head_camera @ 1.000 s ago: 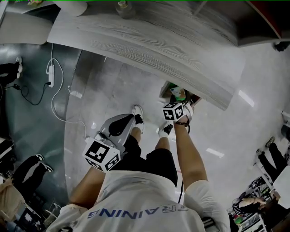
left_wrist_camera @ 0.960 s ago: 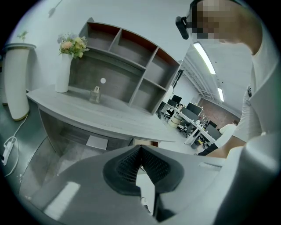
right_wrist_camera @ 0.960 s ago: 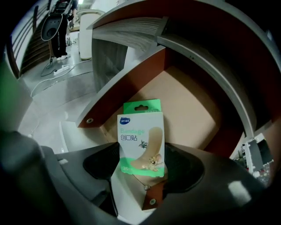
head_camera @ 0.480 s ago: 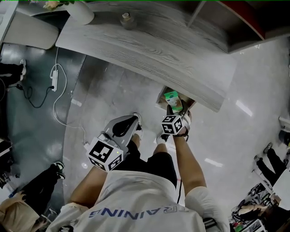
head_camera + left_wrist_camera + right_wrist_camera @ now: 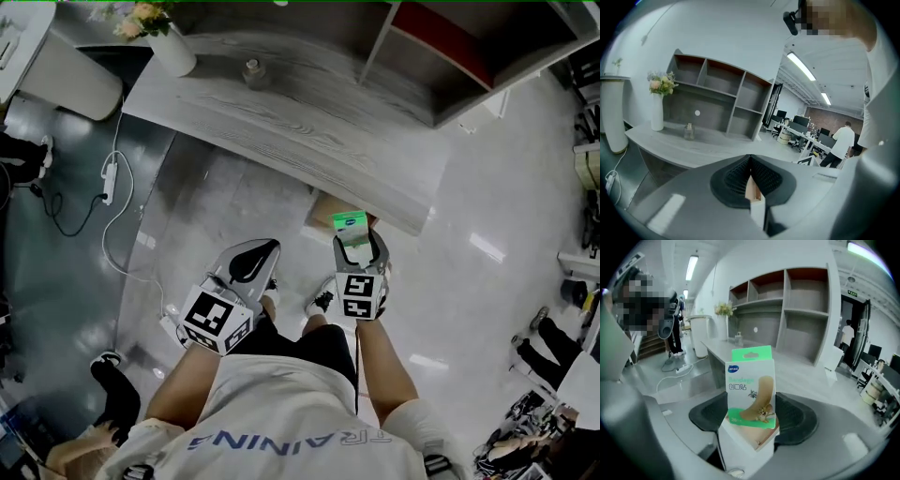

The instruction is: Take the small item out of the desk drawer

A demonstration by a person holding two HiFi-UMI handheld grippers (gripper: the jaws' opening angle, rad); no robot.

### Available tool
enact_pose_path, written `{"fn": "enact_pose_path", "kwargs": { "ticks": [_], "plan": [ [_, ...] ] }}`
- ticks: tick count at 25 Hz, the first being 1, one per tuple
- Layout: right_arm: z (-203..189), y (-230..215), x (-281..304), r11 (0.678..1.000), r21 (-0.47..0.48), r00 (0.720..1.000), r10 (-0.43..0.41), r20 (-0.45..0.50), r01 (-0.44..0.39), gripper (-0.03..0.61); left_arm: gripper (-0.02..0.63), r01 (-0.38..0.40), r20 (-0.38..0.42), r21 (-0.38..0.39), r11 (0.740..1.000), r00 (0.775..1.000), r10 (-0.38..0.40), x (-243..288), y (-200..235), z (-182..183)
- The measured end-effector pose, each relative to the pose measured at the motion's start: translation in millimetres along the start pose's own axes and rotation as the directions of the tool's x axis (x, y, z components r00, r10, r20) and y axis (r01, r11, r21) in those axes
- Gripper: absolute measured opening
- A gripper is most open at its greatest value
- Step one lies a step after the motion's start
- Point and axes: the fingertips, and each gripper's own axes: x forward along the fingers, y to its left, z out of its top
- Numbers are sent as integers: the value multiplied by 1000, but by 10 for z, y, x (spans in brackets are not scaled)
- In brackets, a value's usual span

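Two risks I am watching: right hand-held gripper point(image 5: 753, 417), jaws fairly wide, is clamping green-and-white cardboard plaster box point(image 5: 751, 387) by lower half, clear of open brown drawer point(image 5: 323, 208) under grey wood-grain bench point(image 5: 309, 103); thin box could be tilting, slipping out; left hand-held gripper point(image 5: 749, 176) is hanging closed, empty.

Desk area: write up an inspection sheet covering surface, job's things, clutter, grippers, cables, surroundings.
Surface: grey wood-grain desk, curved front edge.
Job's things: bandage box, lifted clear of the open drawer.
Clutter: vase of flowers and small bottle on the desk.
Grippers: right hand-held gripper shut on the bandage box; left hand-held gripper shut, empty.
Cables: corded power strip on the floor.
Surroundings: shelf unit behind the desk.
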Motion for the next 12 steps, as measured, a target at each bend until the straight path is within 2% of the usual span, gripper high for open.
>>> {"fn": "enact_pose_path", "kwargs": {
  "ticks": [6, 12],
  "plan": [
    [590, -247, -584, 998, 55, 993, 7, 119, -13, 330, 2, 30, 34, 25, 999, 999, -31, 15, -201, 190],
    [1066, -425, -1145, 996, 87, 971, -26, 239, 5, 330, 2, 69, 106, 81, 994, 991, -77, 31, -477, 560]
  ]
}}
